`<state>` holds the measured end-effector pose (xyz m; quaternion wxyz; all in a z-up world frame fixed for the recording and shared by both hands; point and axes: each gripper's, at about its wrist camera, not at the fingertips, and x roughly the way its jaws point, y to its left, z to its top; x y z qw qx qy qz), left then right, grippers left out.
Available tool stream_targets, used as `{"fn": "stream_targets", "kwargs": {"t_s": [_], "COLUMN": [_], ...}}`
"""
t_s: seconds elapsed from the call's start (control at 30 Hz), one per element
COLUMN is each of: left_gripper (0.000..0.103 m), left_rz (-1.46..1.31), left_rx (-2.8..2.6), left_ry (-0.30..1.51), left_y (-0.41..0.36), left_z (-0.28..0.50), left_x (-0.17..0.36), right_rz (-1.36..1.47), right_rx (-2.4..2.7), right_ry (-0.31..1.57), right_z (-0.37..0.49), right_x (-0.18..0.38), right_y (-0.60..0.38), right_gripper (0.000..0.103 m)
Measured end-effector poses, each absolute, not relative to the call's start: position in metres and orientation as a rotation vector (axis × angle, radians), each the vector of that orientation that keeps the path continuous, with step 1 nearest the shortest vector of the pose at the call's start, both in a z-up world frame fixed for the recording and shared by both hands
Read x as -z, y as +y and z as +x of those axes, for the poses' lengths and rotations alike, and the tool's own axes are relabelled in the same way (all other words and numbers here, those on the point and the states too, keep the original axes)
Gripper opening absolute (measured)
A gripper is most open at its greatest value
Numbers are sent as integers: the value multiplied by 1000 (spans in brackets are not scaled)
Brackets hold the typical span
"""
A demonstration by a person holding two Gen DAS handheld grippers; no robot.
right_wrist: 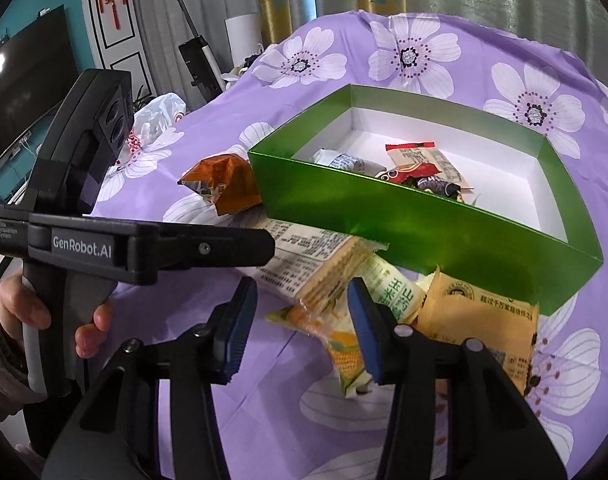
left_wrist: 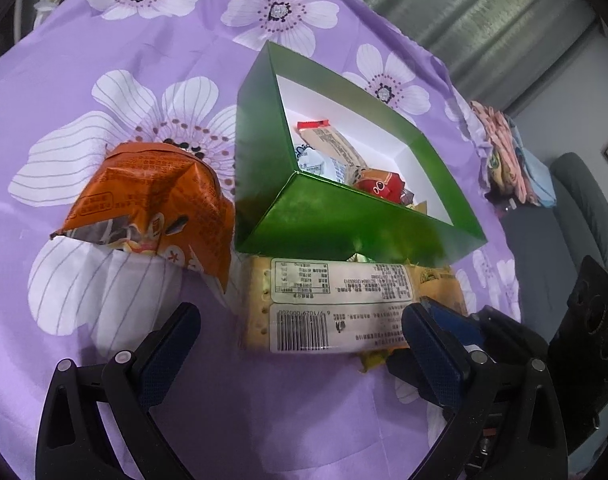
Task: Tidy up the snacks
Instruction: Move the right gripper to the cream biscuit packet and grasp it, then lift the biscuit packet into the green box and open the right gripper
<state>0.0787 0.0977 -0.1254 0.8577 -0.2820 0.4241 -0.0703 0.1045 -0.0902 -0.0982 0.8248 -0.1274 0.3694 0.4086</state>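
Snacks wait beside a green box [left_wrist: 343,224] on the purple floral cloth [left_wrist: 84,40].
Both grippers, left [left_wrist: 300,320] and right [right_wrist: 300,300], hang with jaws open and empty; a cracker pack [left_wrist: 323,304] and orange bag [left_wrist: 160,204] lie just outside the box, several snacks already inside.

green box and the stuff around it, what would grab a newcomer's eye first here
The shiny green box sits mid-table on the purple flowered cloth, a few wrapped snacks inside. An orange packet lies to its left in the left wrist view. Both open tools, left and right, hover over loose packets.
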Motion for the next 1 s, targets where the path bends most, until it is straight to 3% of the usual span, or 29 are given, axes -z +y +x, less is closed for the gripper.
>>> {"fn": "stream_targets", "kwargs": {"t_s": [0.17, 0.4, 1.0], "left_gripper": [85, 74, 74], "left_rz": [-592, -590, -549], "left_rx": [200, 186, 175], "left_ry": [911, 914, 861], "left_y": [93, 92, 82], "left_z": [85, 84, 58], "left_x": [127, 127, 95], "right_rz": [-295, -313, -273], "right_rx": [-869, -880, -886], "right_ry": [792, 793, 734], "right_z": [109, 112, 86], "right_x": [100, 103, 82], "right_y": [-84, -82, -95], "right_gripper": [43, 40, 38]}}
